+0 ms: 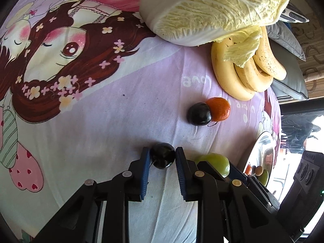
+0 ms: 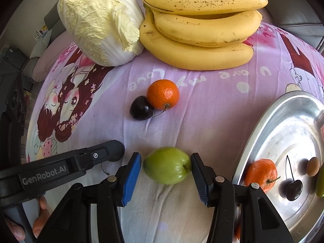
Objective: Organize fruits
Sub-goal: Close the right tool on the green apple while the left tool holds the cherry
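Right wrist: two tangerines (image 2: 163, 94), three bananas (image 2: 204, 29).

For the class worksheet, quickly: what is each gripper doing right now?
Left gripper: closed on a dark cherry.
Right gripper: fingers around a green fruit; grip cannot be told.

Three bananas (image 2: 200, 28), one napa cabbage (image 2: 101, 22), one steel tray (image 2: 283, 125). Two tangerines (image 2: 163, 94), three dark cherries (image 2: 140, 107). Two green fruits (image 2: 167, 168), one small brown fruit (image 2: 312, 166).

Cartoon-print lilac bed sheet (image 2: 202, 121), cabbage (image 2: 101, 20), bananas (image 2: 198, 40), tangerine (image 2: 163, 94) touching dark cherry (image 2: 140, 107), green fruit (image 2: 167, 168), steel tray (image 2: 263, 133)
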